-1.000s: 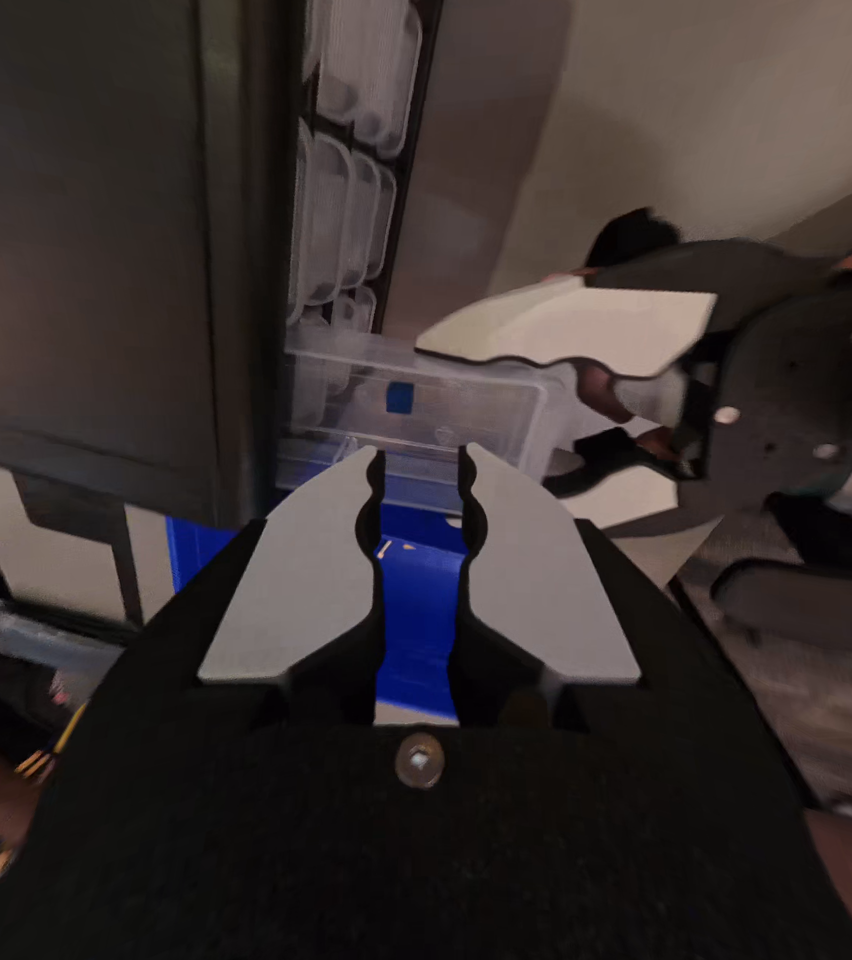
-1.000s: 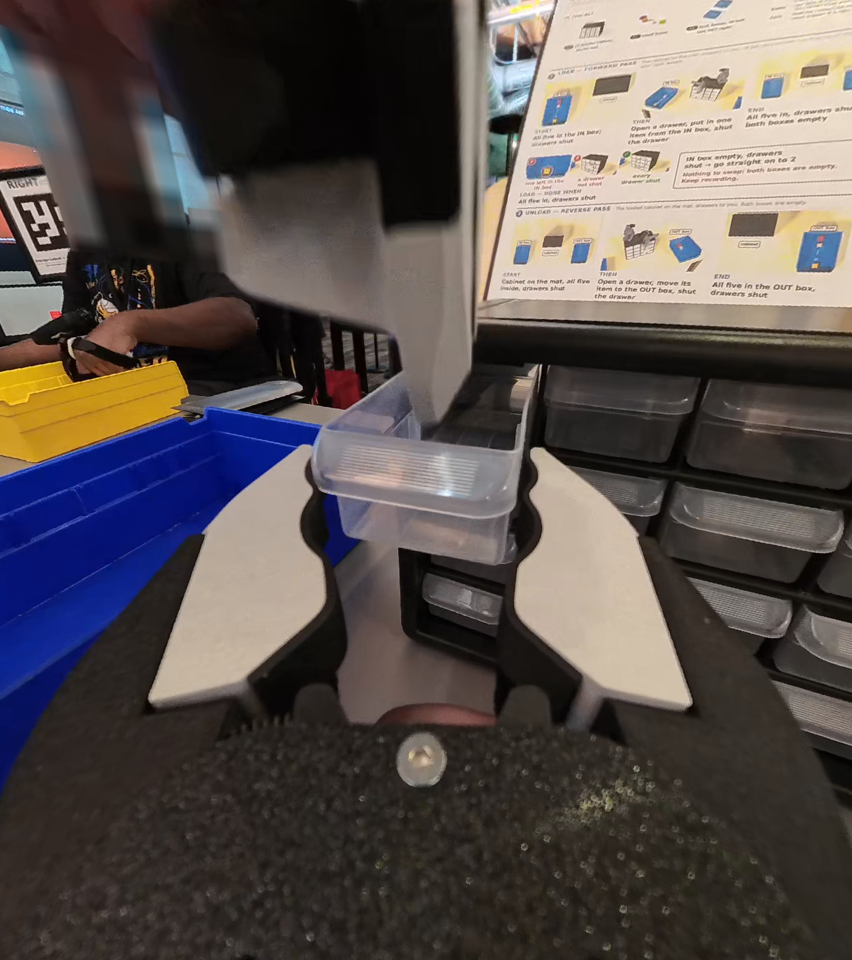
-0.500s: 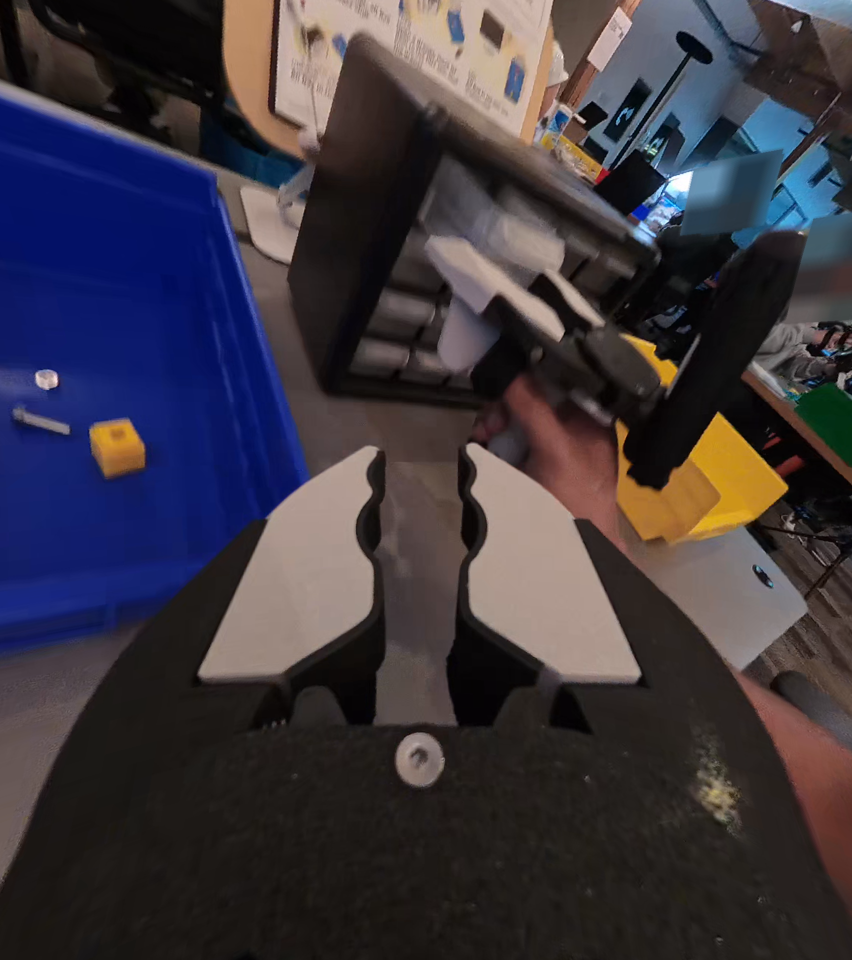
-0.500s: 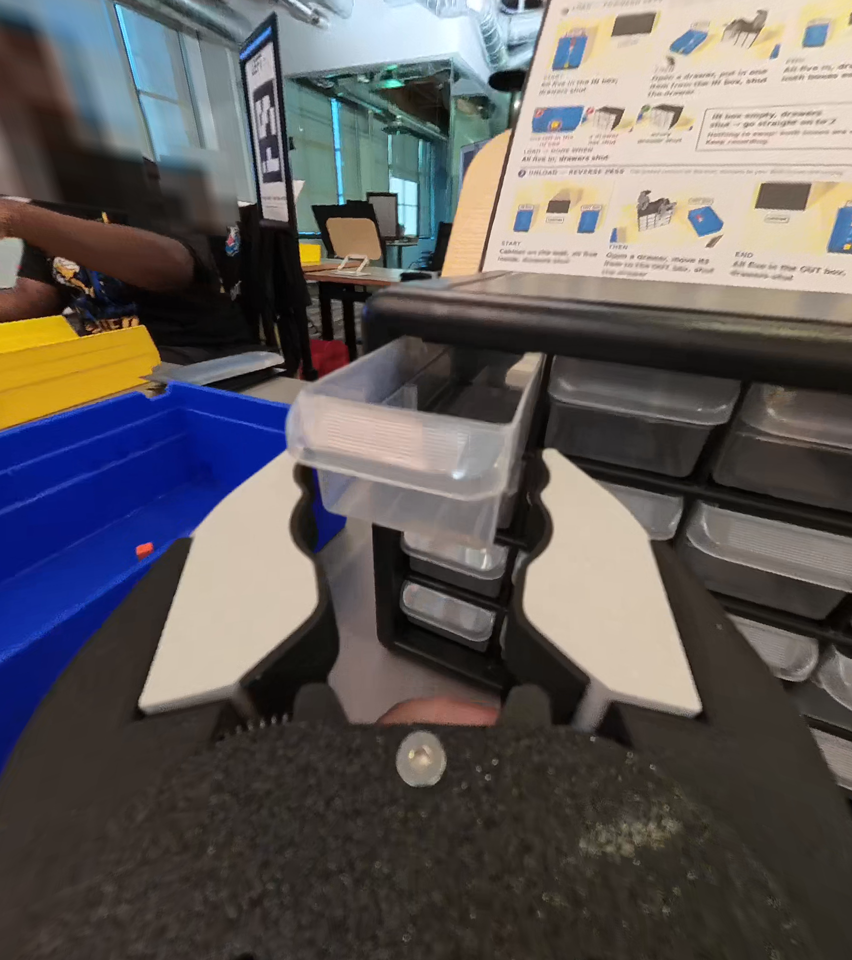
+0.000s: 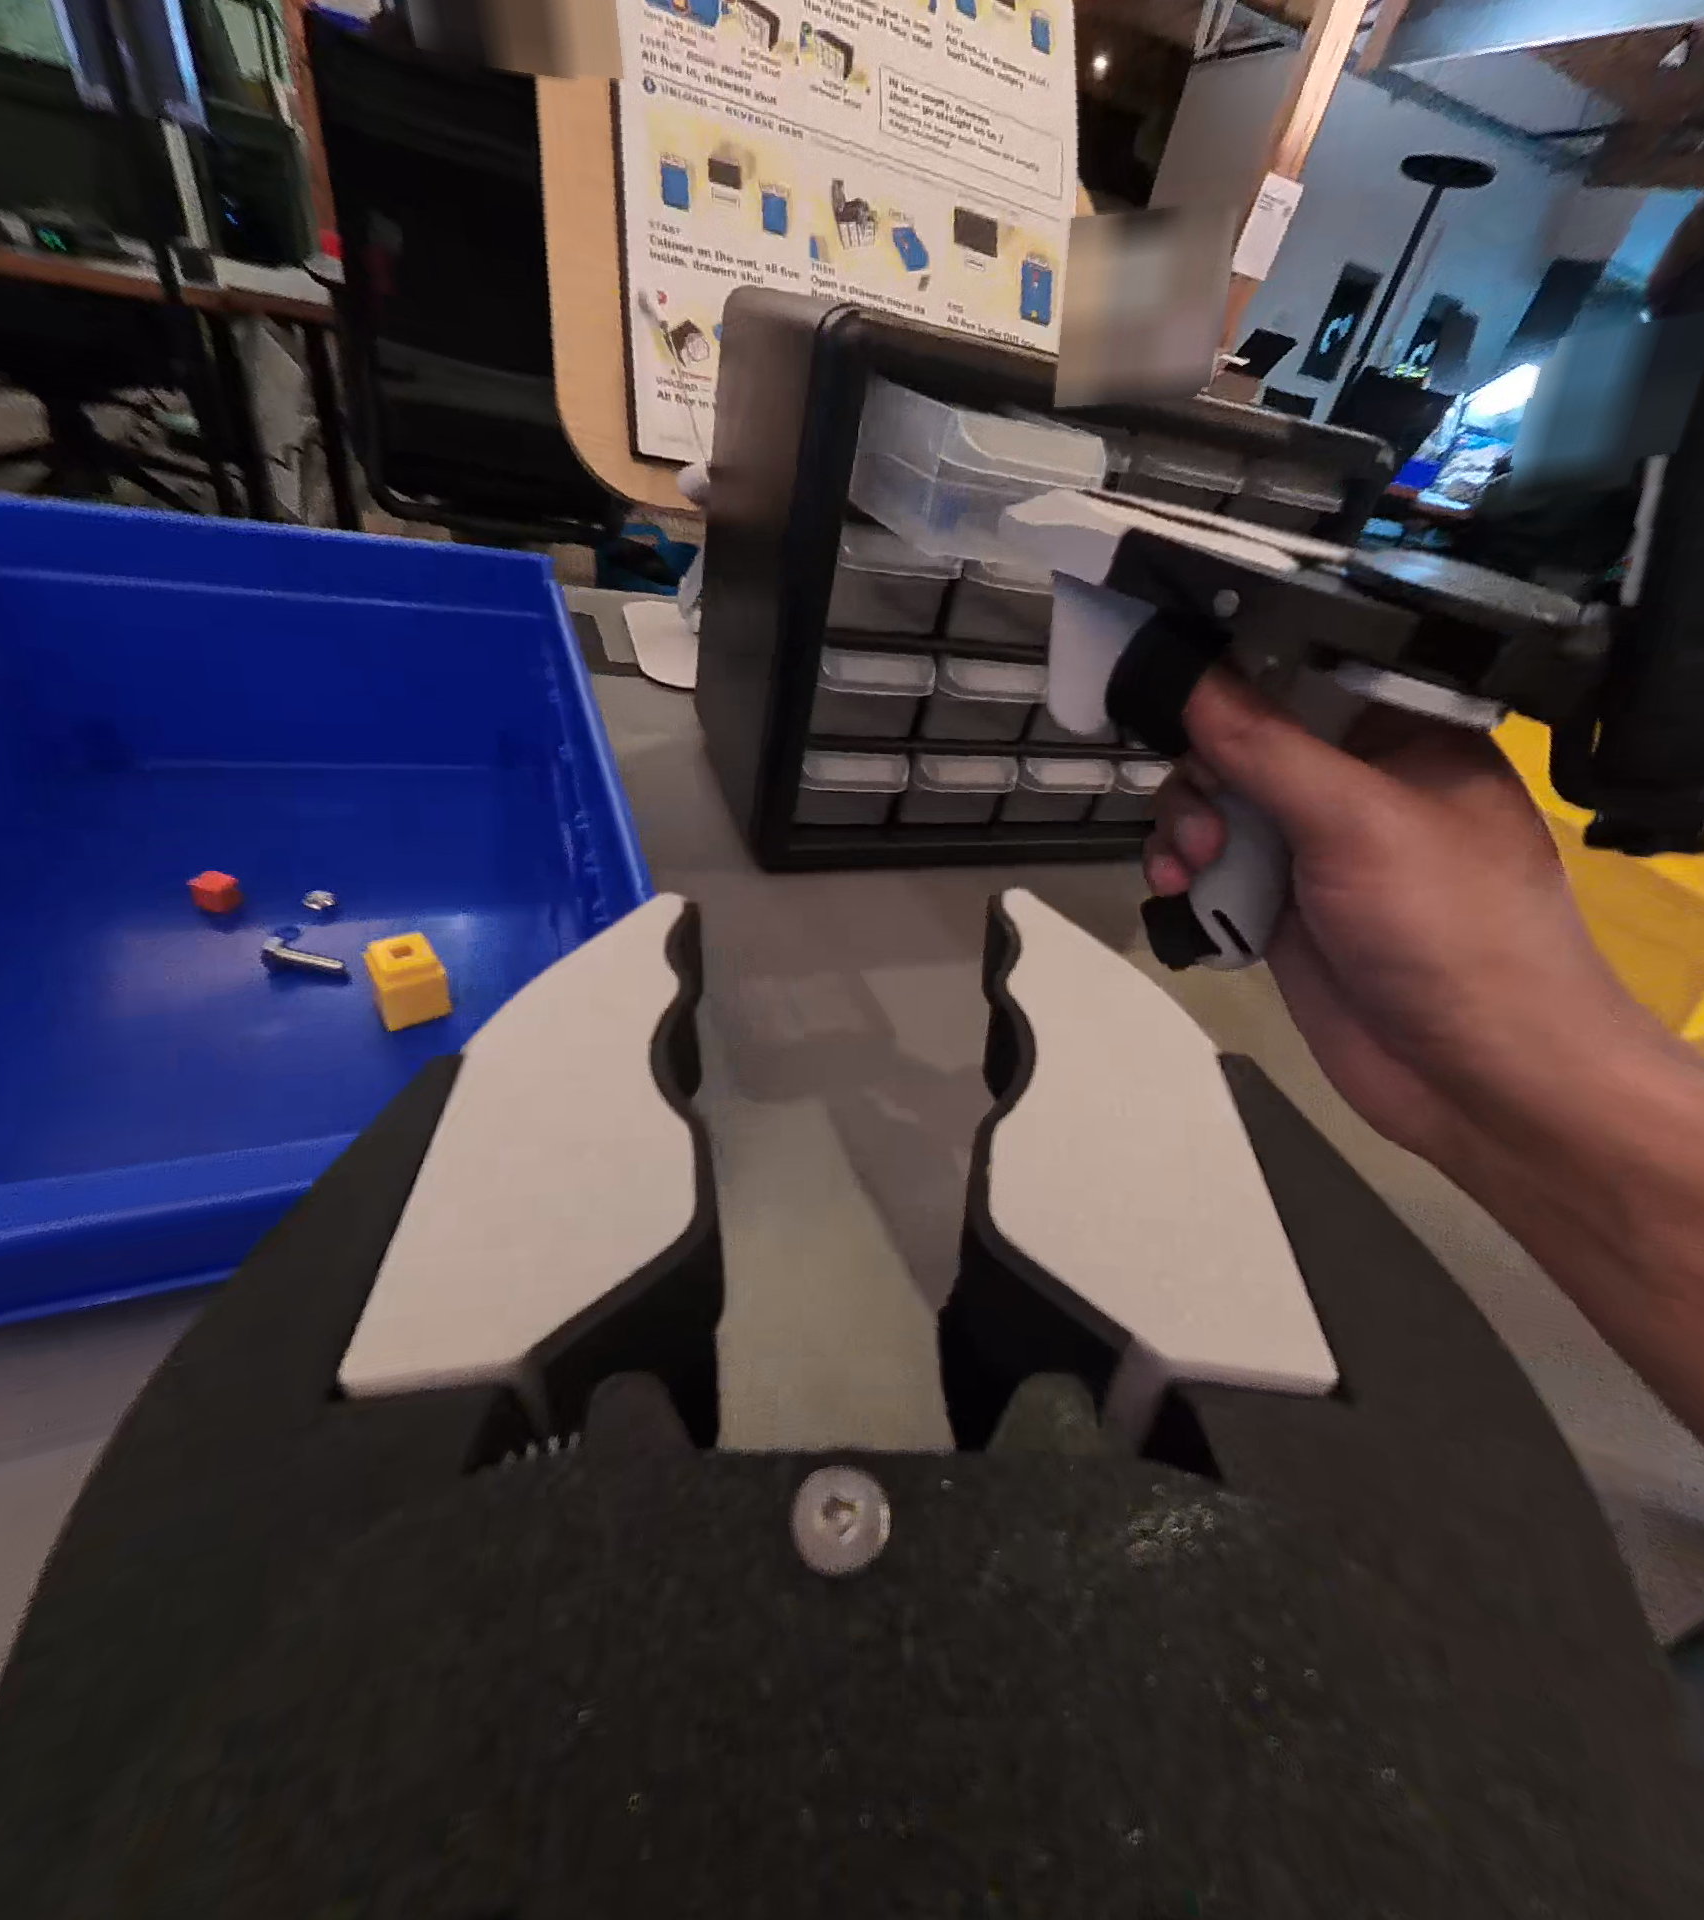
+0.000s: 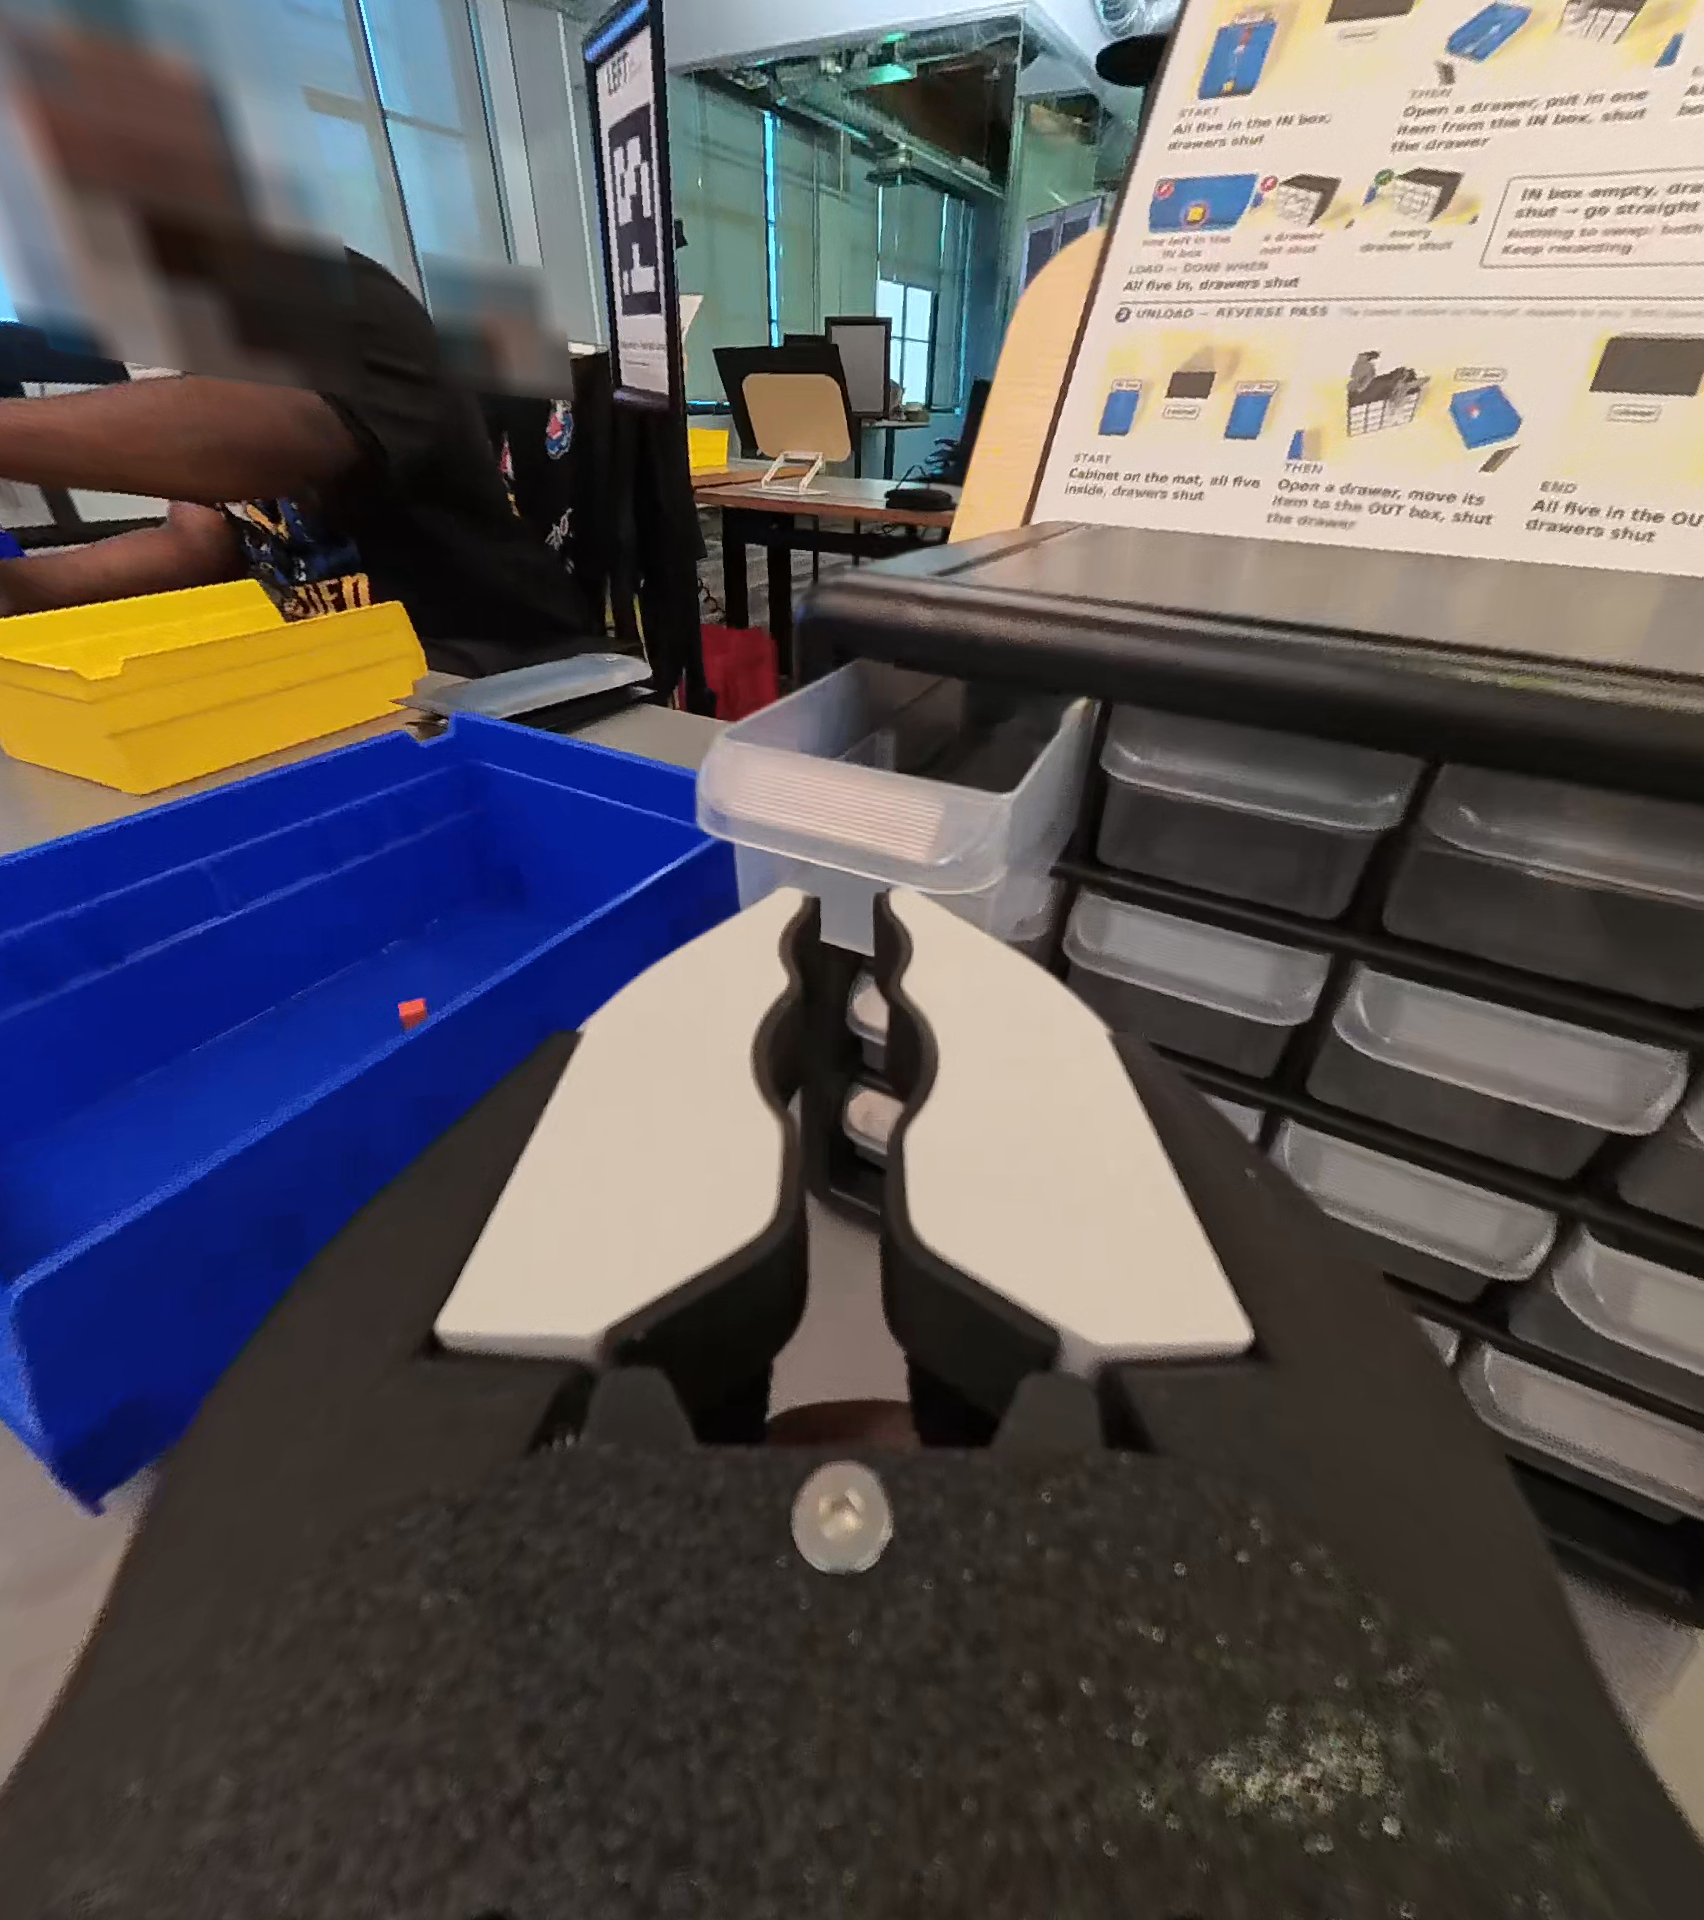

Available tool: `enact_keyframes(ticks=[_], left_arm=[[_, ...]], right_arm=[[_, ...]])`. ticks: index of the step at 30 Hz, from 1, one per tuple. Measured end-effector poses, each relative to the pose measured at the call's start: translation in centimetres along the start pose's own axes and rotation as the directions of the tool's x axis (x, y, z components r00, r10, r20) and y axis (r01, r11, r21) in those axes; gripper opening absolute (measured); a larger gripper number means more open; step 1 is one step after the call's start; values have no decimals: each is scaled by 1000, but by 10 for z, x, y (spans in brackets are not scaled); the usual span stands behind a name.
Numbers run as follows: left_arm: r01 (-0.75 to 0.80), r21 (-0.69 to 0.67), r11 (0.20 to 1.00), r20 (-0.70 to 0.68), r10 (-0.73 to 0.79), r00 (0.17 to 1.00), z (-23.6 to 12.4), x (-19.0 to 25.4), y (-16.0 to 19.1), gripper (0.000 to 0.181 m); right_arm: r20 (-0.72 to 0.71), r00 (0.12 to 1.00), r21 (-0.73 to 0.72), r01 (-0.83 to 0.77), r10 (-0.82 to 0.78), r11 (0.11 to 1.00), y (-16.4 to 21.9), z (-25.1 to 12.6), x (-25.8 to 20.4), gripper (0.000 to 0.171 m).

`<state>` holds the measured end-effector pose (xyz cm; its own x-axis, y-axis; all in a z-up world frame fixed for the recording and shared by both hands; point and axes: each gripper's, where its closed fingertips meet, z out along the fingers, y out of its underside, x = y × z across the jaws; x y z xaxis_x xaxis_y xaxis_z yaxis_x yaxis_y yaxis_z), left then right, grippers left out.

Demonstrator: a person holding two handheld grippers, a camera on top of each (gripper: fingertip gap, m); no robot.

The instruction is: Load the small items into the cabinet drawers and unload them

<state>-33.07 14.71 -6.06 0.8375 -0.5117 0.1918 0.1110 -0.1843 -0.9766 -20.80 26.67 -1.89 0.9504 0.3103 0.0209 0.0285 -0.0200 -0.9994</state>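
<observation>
A black cabinet (image 5: 775, 582) of clear drawers stands on the grey table. Its top-left drawer (image 6: 858, 821) is pulled out, and in the left wrist view (image 5: 952, 468) a small blue item (image 5: 950, 509) shows through its wall. My right gripper (image 6: 845, 914) is shut on the tab under the drawer's front lip. It also shows in the left wrist view (image 5: 1035, 520), held by a hand (image 5: 1347, 883). My left gripper (image 5: 840, 914) is open and empty above the table, in front of the cabinet. The blue bin (image 5: 204, 675) to its left holds a red cube (image 5: 214, 891), a yellow cube (image 5: 406, 979), a screw (image 5: 302, 956) and a small nut (image 5: 318, 900).
An instruction poster (image 5: 848, 187) leans behind the cabinet. A yellow bin (image 6: 173, 675) sits beyond the blue bin (image 6: 204, 1039), with a person's arm (image 6: 152, 447) over it. Another yellow surface (image 5: 1658, 914) lies right of the cabinet. The left gripper's tips are roughly 20 centimetres from the right gripper's.
My left gripper has drawn back from the drawer to in front of the cabinet and opened. My right gripper, open around the drawer before, has closed on its front tab.
</observation>
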Motion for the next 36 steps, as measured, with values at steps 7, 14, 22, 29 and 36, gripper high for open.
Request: enact_keyframes(ticks=[7,14,22,29,36], left_arm=[[-73,-43,996,68,76,995,3,-1,13,77],[12,-110,994,-8,-13,1000,15,11,30,86],[-42,-128,991,-30,39,999,15,22,34,86],[-62,-203,977,-27,58,998,11,29,46,89],[-108,-248,963,-48,99,994,9,43,54,84]], right_arm=[[-41,999,-25,5,-6,1000,1,30,12,10],[-42,999,-49,-30,28,998,3,53,30,15],[66,997,-95,46,-40,994,23,32,20,32],[-13,954,-151,293,-298,944,74,-31,34,35],[-111,847,-219,489,-520,844,80,-38,58,34]])
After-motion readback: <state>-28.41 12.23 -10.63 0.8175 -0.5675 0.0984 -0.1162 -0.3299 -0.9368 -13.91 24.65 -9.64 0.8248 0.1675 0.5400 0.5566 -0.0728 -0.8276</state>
